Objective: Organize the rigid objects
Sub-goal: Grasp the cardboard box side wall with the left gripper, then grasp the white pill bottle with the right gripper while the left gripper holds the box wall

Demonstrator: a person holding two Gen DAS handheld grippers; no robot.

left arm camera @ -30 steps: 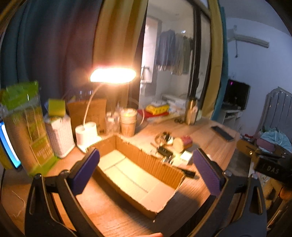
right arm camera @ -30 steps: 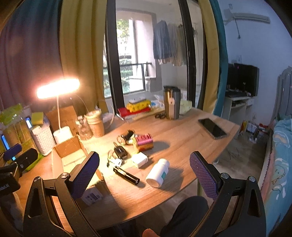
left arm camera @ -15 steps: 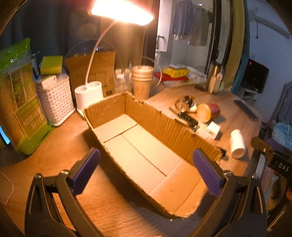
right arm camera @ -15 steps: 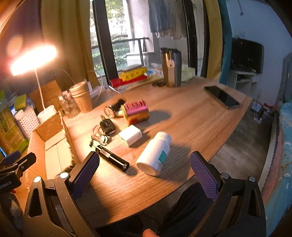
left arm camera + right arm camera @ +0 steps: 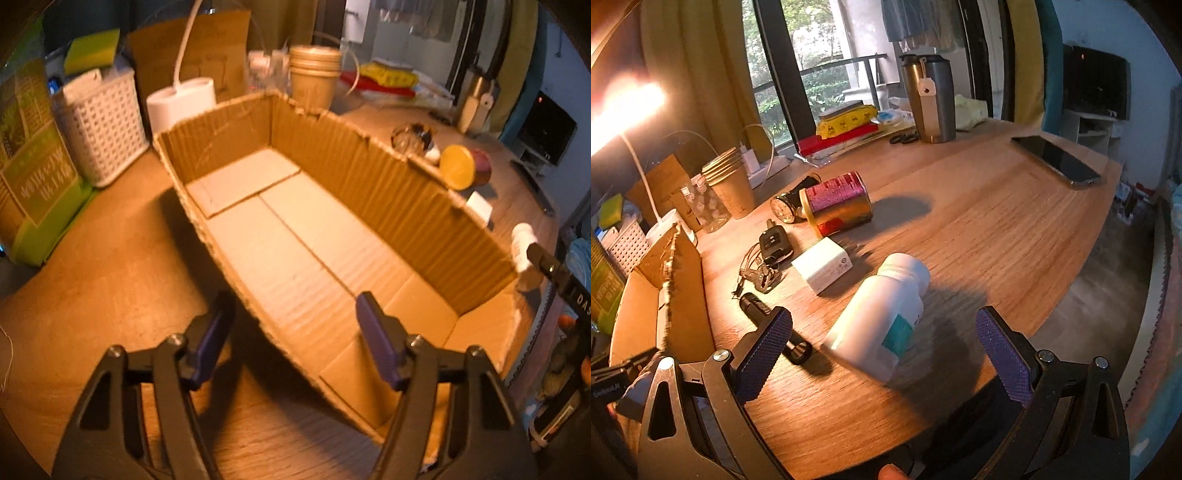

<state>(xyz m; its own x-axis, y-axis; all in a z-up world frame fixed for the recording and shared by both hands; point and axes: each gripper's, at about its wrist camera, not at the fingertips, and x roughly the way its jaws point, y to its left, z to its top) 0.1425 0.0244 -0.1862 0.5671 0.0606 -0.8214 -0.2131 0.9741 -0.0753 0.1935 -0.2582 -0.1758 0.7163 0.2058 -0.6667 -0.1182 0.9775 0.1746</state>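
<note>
Both tongs are recorded with jaws apart and nothing held. Left gripper (image 5: 295,332) is positioned over the near long wall of the cardboard box (image 5: 369,192), one pad outside the wall and the other over the box floor; contact with the wall cannot be determined. Only bare cardboard floor panels are seen inside the box.

Right gripper (image 5: 882,354) is held low over the wooden table (image 5: 997,221), with the white pill bottle (image 5: 882,317) lying on its side between the pads, cap end pointing away. No contact between pads and bottle is seen; the bottle image is slightly blurred.

Other loose items are noted on the table beyond the bottle: a black flashlight (image 5: 753,306) partly hidden behind the left pad, a white charger block (image 5: 822,264) just beside the bottle, a car key with key ring (image 5: 772,243), a magenta and gold can (image 5: 836,203) on its side, and a small round clock (image 5: 785,206) touching the can. All are outside the box, on its right side.

A stack of paper cups (image 5: 731,181), a steel tumbler (image 5: 929,103) and a phone (image 5: 1056,160) are seen farther back. A white basket (image 5: 103,122) is noted beside the box's far end.
</note>
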